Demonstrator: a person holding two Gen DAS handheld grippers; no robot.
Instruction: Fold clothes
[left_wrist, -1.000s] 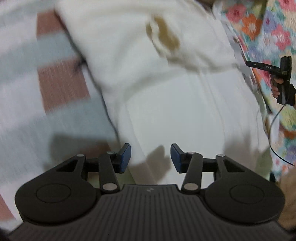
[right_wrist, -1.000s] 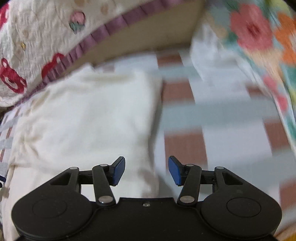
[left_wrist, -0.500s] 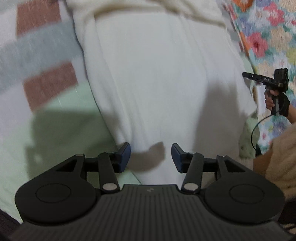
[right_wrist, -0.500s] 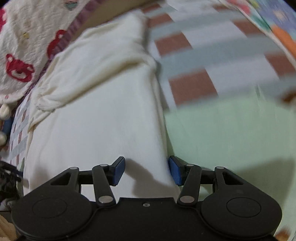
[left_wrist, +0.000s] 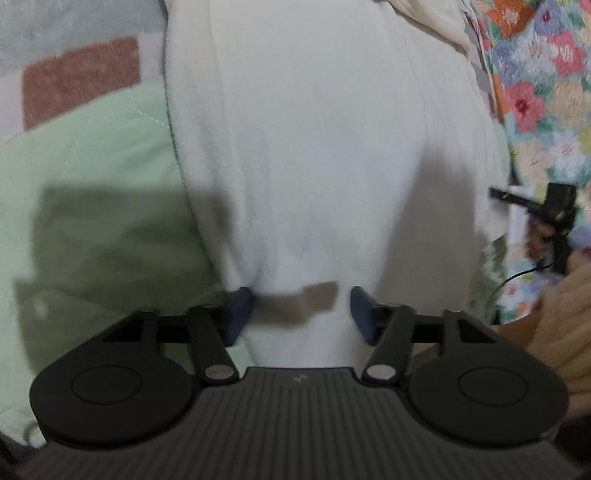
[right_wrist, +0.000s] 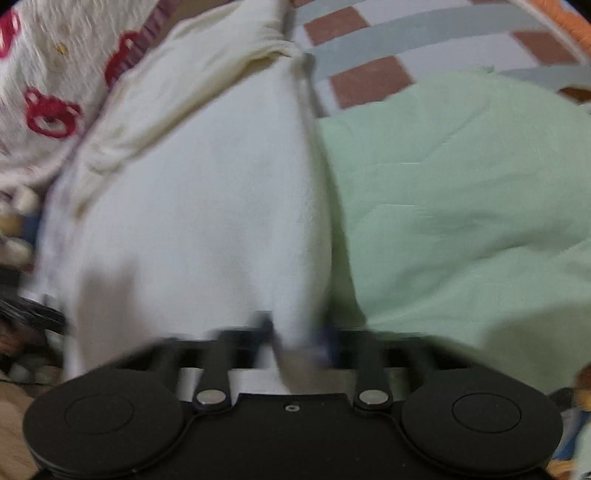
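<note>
White fleecy garment (left_wrist: 325, 147), near hem, lying on pale green quilted cover (left_wrist: 92, 177)
Left gripper (left_wrist: 303, 310) jaws stood apart, closing, soft cloth between blue pads; right gripper (right_wrist: 295, 332) jaws narrow, closing, pinching the hem's corner fold; cream ribbed garment (right_wrist: 184, 85) beyond; checked sheet (right_wrist: 369, 74) beneath
</note>
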